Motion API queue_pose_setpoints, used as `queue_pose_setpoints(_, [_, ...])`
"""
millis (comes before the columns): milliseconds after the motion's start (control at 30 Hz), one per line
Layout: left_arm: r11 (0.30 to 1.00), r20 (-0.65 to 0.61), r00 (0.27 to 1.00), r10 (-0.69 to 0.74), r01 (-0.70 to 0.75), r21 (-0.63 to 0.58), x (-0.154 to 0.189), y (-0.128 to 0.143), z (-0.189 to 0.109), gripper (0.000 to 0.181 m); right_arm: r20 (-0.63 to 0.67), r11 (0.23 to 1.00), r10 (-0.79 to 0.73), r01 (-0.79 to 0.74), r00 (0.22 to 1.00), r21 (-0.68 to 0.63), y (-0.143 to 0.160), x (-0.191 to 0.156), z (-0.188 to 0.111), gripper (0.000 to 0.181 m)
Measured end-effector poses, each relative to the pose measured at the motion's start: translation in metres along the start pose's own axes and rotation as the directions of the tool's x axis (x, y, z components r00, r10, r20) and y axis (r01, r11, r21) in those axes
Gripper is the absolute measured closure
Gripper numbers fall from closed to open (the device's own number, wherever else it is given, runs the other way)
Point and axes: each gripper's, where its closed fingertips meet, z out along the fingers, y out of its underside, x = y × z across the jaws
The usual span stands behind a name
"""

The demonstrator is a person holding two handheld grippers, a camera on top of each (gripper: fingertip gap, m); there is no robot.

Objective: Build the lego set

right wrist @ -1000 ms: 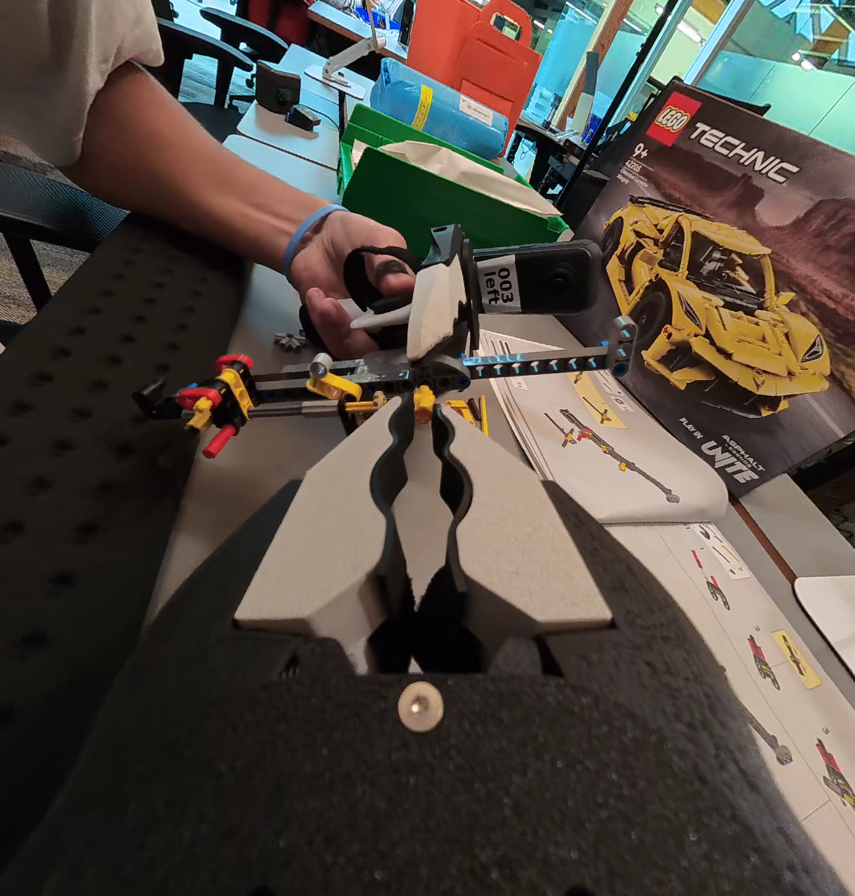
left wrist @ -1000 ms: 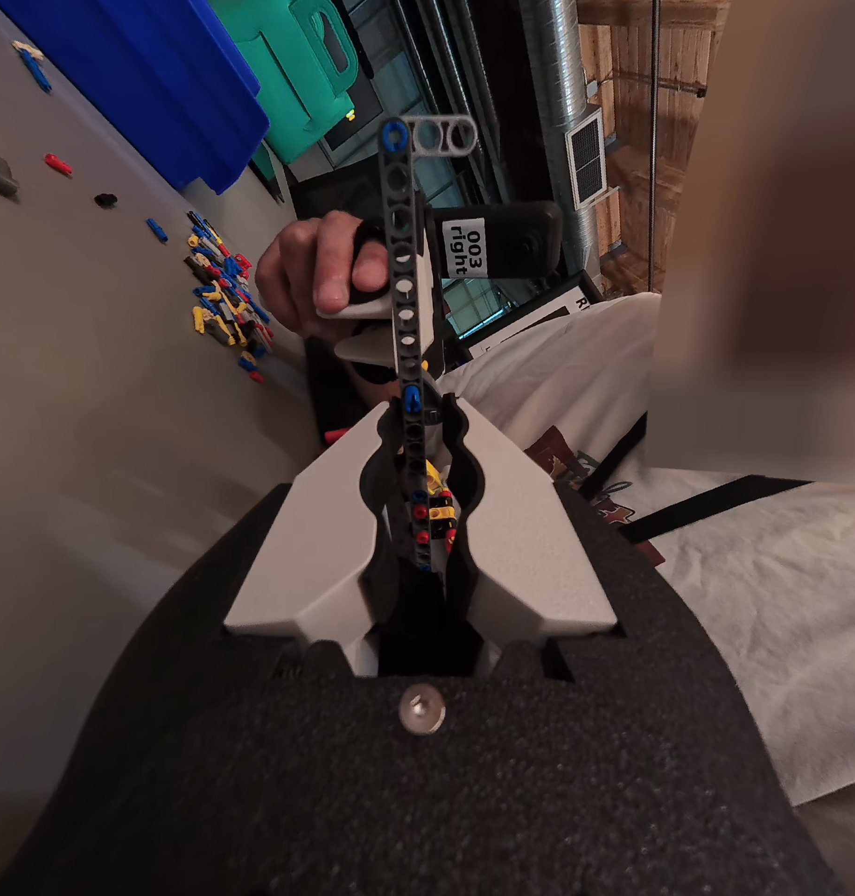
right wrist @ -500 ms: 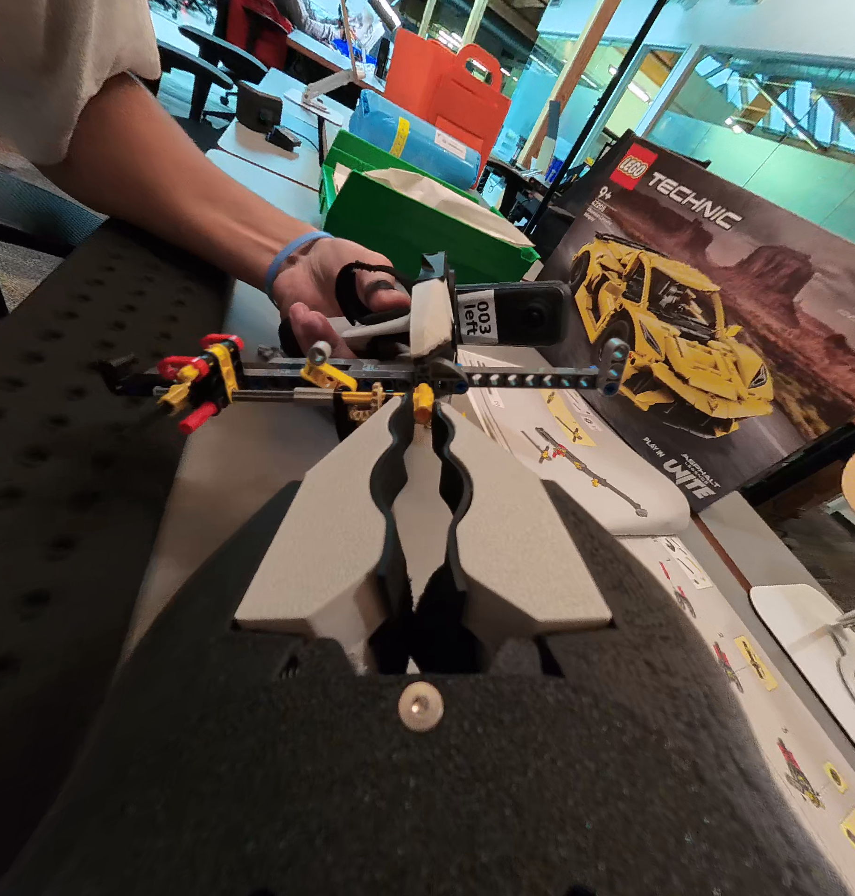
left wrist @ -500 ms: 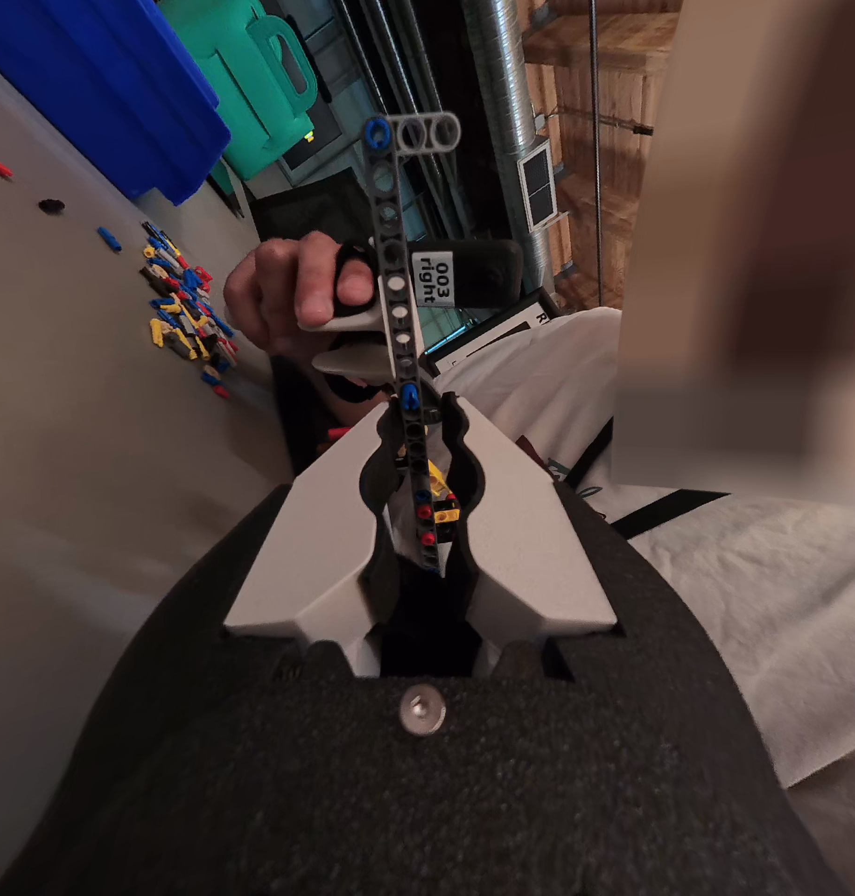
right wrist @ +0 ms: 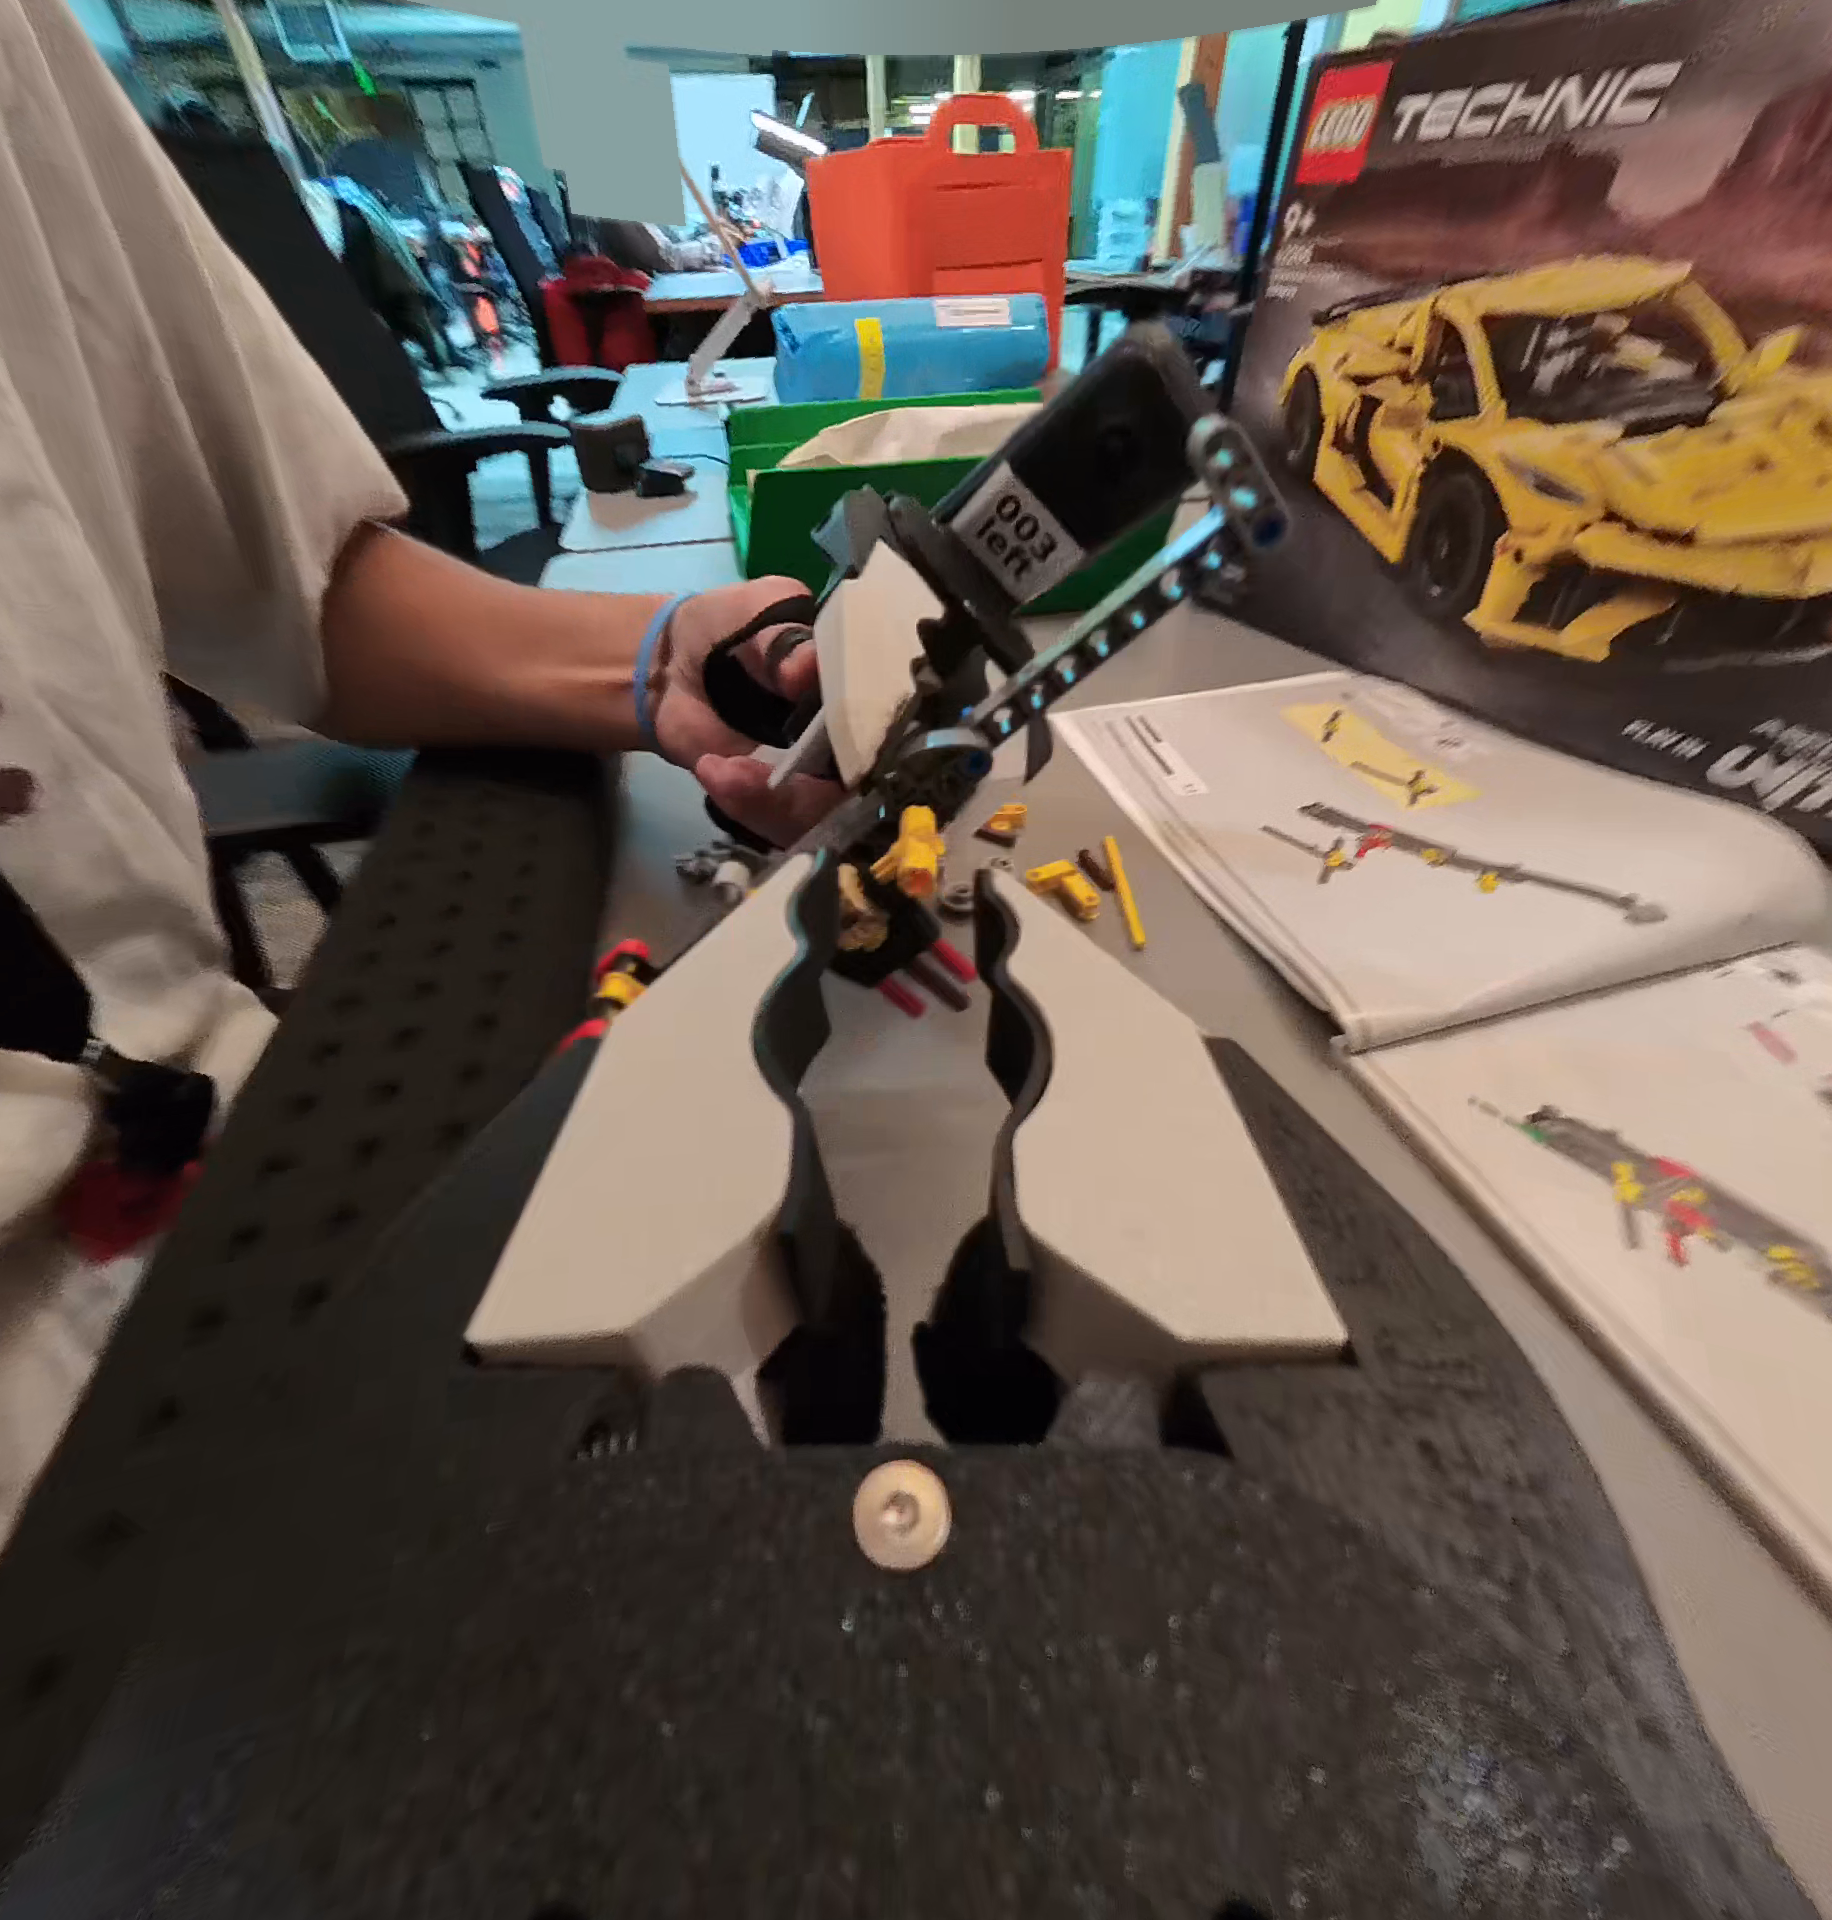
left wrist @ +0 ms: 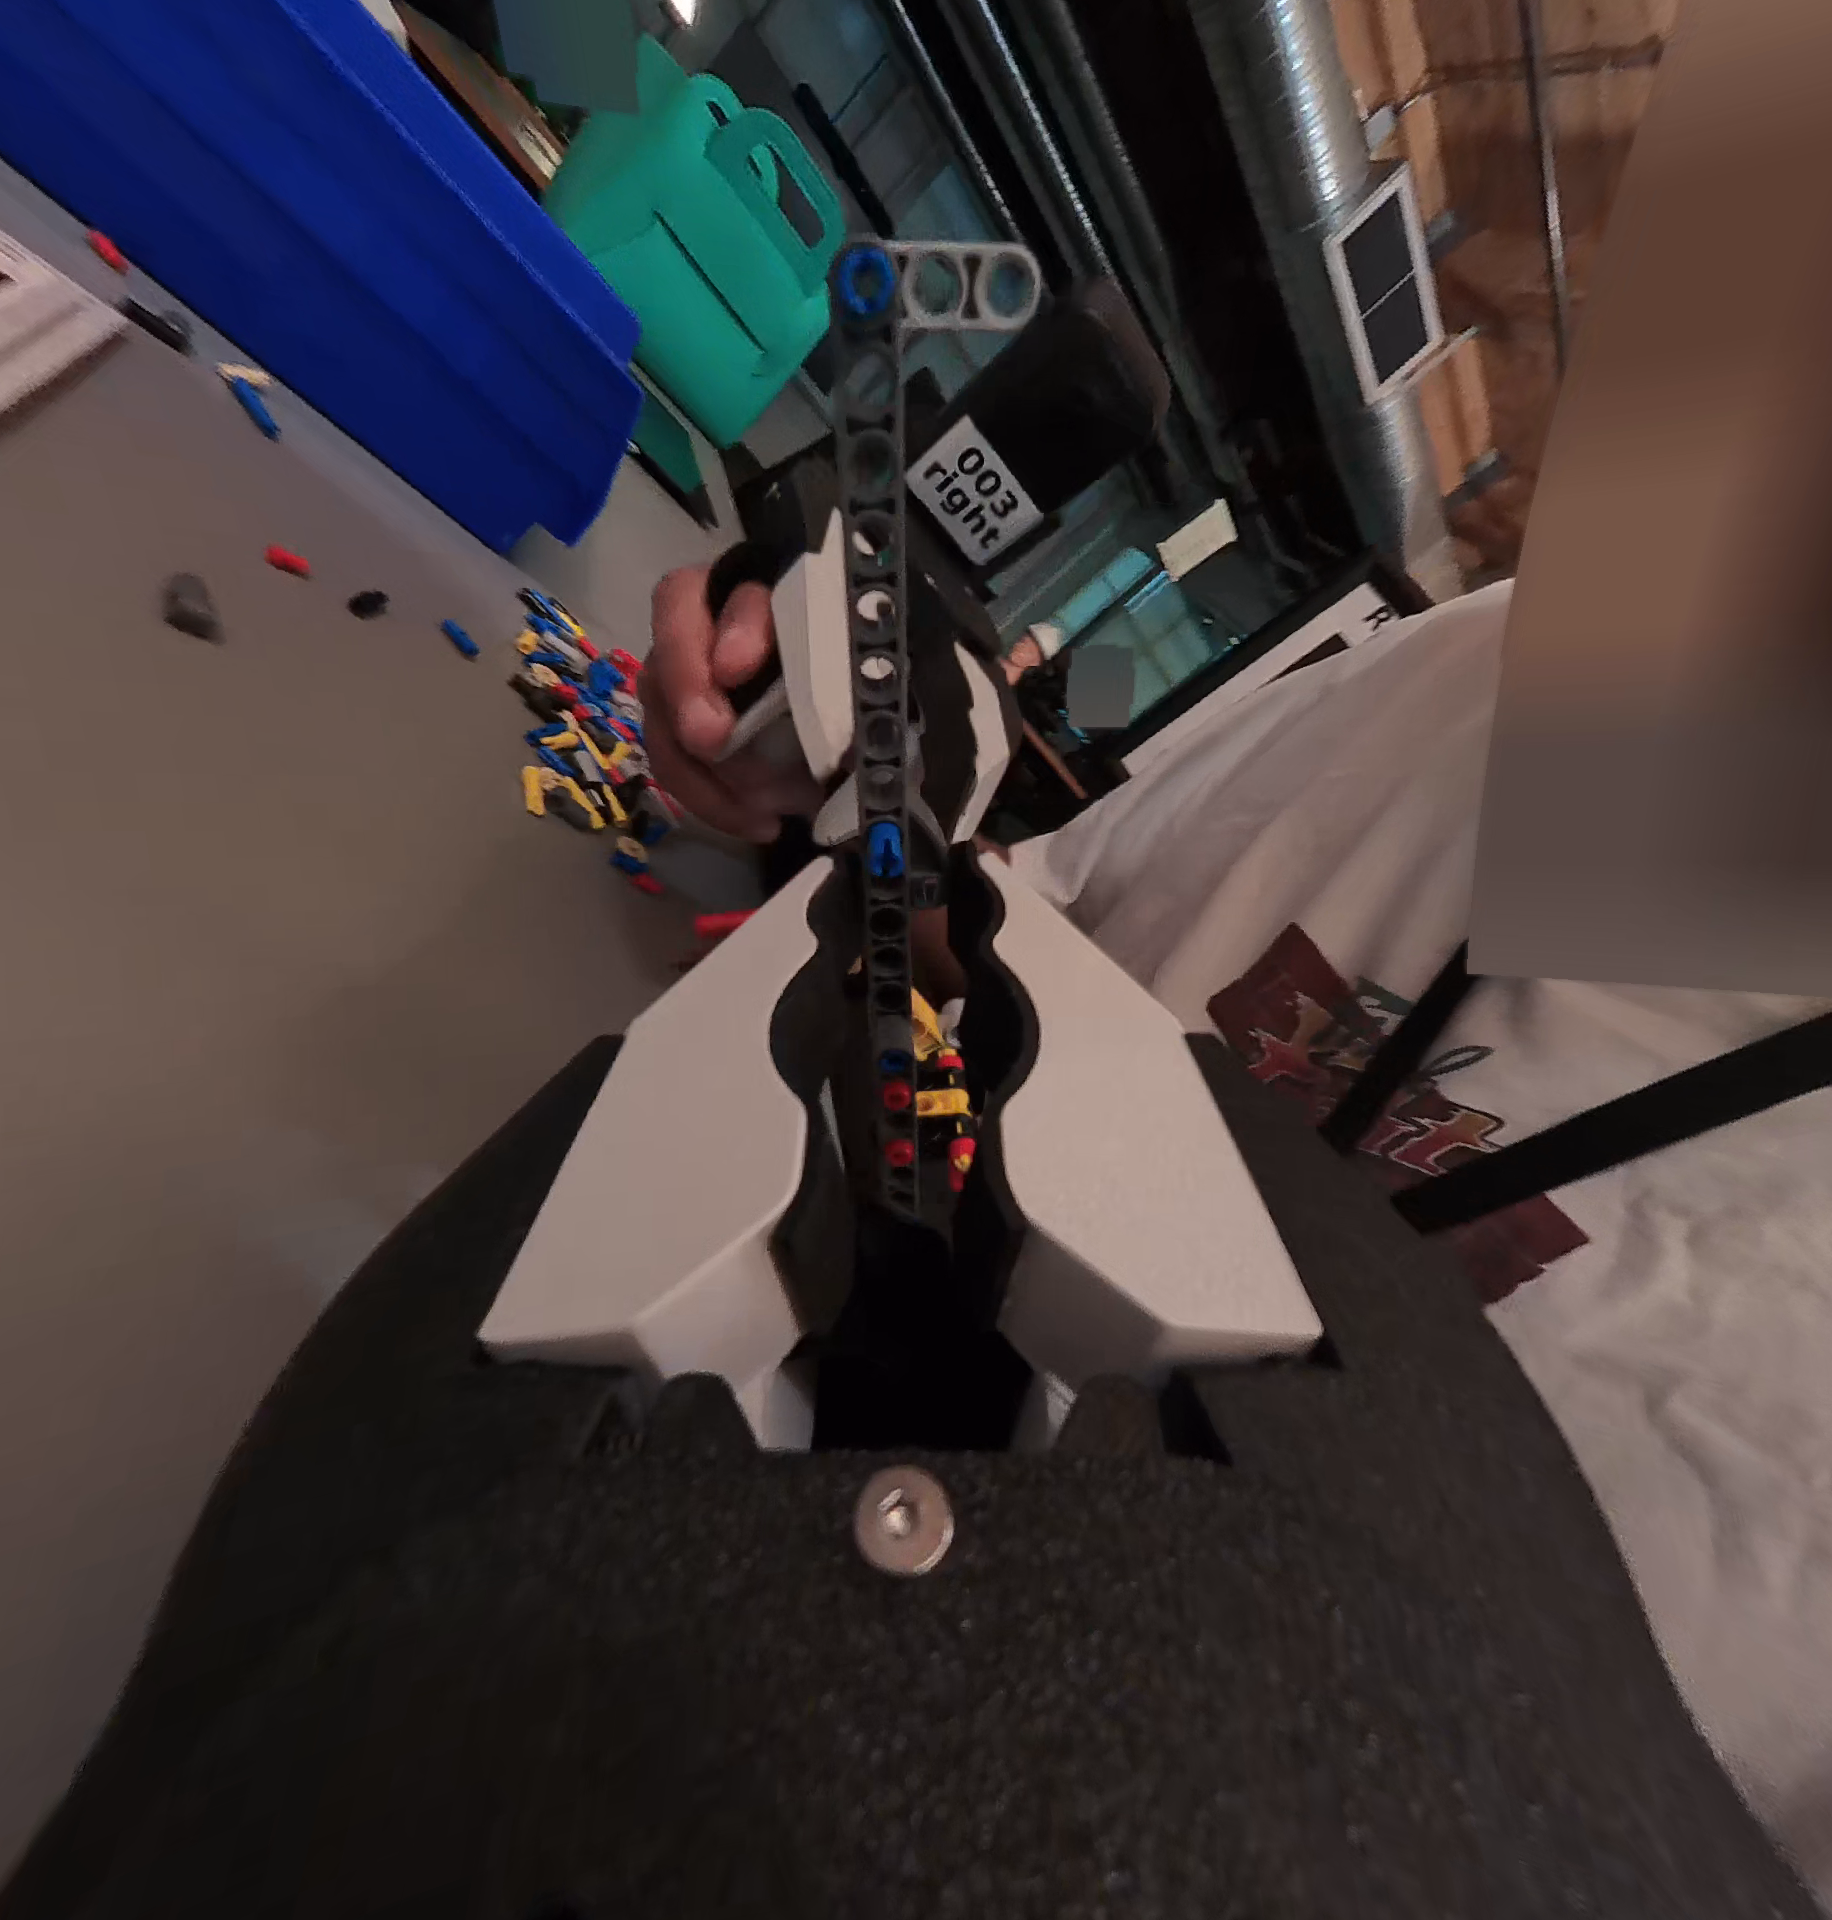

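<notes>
The left hand-held gripper (left wrist: 896, 1039) is clenched on the long dark lego beam (left wrist: 876, 582) – presumably held steady so parts can be added. Just beyond its tips the right hand-held gripper (right wrist: 891, 914) is spread wide, gripping nothing – the beam's yellow-and-red end (right wrist: 896, 904) sits between its tips, partly hidden and blurred.

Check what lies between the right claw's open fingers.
In the right wrist view, the right claw is open; the yellow-and-red end of the long dark Technic beam assembly sits between its fingertips, ungripped.
</notes>
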Motion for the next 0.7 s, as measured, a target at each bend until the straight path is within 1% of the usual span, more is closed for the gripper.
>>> queue_pose_setpoints(33, [1.0, 0.021, 1.0, 0.02, -0.02, 0.005, -0.001, -0.002, -0.001, 0.167, 0.009, 0.999, 0.04, -0.039, 0.999, -0.005, 0.001, 0.001, 0.0, 0.16])
queue_pose_setpoints(100, [0.998, 0.06, 0.996, 0.067, -0.066, -0.016, -0.003, 0.0, -0.002, 0.167, 0.028, 0.996, 0.088, -0.087, 0.996, -0.008, 0.002, 0.001, 0.002, 0.159])
queue_pose_setpoints(133, [0.995, 0.079, 0.992, 0.095, -0.093, -0.029, -0.004, 0.001, -0.001, 0.167, 0.045, 0.994, 0.106, -0.106, 0.993, -0.002, 0.0, 0.0, 0.003, 0.162])
queue_pose_setpoints(200, [0.991, 0.088, 0.988, 0.127, -0.123, -0.049, -0.003, 0.003, 0.002, 0.167, 0.046, 0.994, 0.109, -0.109, 0.993, -0.004, 0.0, 0.001, 0.003, 0.174])
queue_pose_setpoints(233, [0.991, 0.091, 0.987, 0.129, -0.125, -0.048, -0.003, 0.003, 0.003, 0.167, 0.034, 0.995, 0.102, -0.102, 0.994, -0.006, 0.001, 0.002, 0.003, 0.177])
queue_pose_setpoints(367, [0.989, 0.104, 0.985, 0.141, -0.136, -0.057, -0.005, 0.004, 0.003, 0.167, 0.032, 0.994, 0.11, -0.109, 0.993, -0.02, 0.005, 0.003, 0.002, 0.174])
queue_pose_setpoints(467, [0.989, 0.102, 0.984, 0.144, -0.14, -0.05, -0.004, 0.003, 0.001, 0.167, 0.048, 0.991, 0.133, -0.131, 0.99, -0.032, 0.008, 0.002, 0.001, 0.175])
queue_pose_setpoints(533, [0.989, 0.101, 0.984, 0.145, -0.14, -0.053, -0.004, 0.004, 0.002, 0.167, 0.045, 0.993, 0.115, -0.113, 0.992, -0.042, 0.008, 0.001, 0.002, 0.176])
queue_pose_setpoints(633, [0.983, 0.119, 0.977, 0.176, -0.168, -0.078, -0.004, 0.006, 0.003, 0.167, 0.067, 0.986, 0.158, -0.153, 0.985, -0.063, 0.01, -0.001, 0.001, 0.176])
queue_pose_setpoints(700, [0.977, 0.124, 0.971, 0.203, -0.193, -0.086, -0.003, 0.007, 0.004, 0.167, 0.079, 0.985, 0.165, -0.161, 0.983, -0.054, 0.009, -0.003, 0.0, 0.176])
